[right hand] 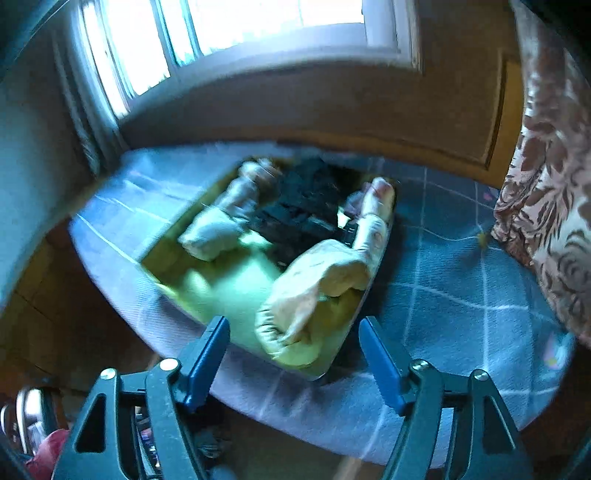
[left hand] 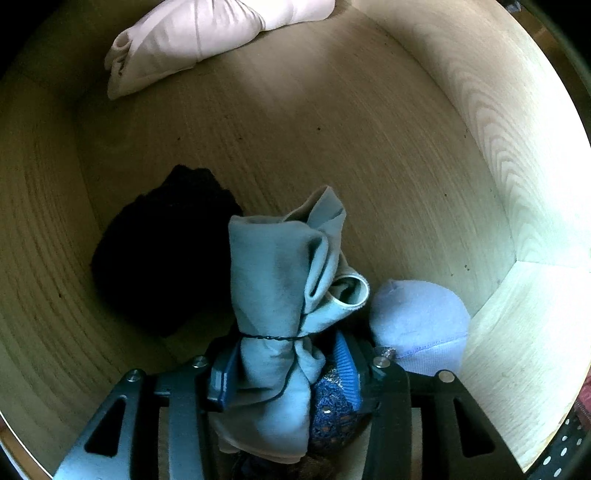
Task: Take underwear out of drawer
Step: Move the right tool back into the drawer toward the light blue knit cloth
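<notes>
Underwear, grey-blue, rolled into an upright bundle and bound at its waist by a thin dark thread, is pinched between the blue pads of the left gripper inside the wooden drawer. A patterned blue fabric piece lies against the bundle's lower right, also between the pads. Just left of the bundle, a black garment rests on the drawer floor; just right of it, a pale lavender rolled item sits in the near right corner, beside the drawer wall. A pink folded garment lies well apart, at the far end of the floor.

In the right wrist view, which is motion-blurred, the right gripper has its blue fingers spread wide with nothing between them. Beyond them lies a box-like container holding cream-coloured bundles and dark clothing; whether it is the same drawer cannot be told. It sits on a blue checked cover. A window stands behind, and a brown-and-white patterned fabric hangs at the right edge.
</notes>
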`<action>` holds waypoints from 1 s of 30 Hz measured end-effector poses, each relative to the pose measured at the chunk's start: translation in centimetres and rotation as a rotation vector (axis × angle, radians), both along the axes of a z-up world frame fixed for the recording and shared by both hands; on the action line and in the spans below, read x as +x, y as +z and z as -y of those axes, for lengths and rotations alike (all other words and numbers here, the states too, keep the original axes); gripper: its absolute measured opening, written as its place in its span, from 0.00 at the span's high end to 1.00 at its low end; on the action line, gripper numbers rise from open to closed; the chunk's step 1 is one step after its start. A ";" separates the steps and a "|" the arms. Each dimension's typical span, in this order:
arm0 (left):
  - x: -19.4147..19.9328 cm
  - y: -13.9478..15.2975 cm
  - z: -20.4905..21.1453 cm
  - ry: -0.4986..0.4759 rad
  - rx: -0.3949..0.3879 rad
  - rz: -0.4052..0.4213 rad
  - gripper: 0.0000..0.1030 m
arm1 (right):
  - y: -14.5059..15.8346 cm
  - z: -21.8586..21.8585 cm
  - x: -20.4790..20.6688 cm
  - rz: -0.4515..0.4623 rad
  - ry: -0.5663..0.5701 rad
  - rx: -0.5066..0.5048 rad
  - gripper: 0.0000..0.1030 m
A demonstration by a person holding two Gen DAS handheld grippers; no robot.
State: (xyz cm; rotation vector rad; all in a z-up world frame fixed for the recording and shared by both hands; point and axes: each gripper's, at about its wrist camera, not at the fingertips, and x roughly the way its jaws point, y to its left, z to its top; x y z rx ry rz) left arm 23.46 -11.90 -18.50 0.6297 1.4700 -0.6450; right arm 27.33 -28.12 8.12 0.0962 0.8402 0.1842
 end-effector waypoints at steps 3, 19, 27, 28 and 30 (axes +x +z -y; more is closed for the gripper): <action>0.0 -0.1 -0.2 0.007 -0.007 -0.004 0.57 | -0.4 -0.5 -2.6 0.048 0.024 0.071 0.21; 0.5 0.0 -0.8 0.008 -0.016 -0.012 0.55 | -13.8 -5.1 -9.6 -0.099 0.118 0.066 0.09; 0.5 0.0 -0.8 0.009 -0.018 -0.014 0.54 | -19.4 -6.2 -7.1 -0.160 0.013 -0.126 0.13; 0.5 0.0 -0.7 0.010 -0.019 -0.015 0.54 | -19.6 -6.5 -6.7 -0.162 0.009 -0.162 0.13; 0.4 0.0 -0.7 0.010 -0.020 -0.015 0.53 | -20.2 -7.0 -6.2 -0.176 -0.027 -0.214 0.14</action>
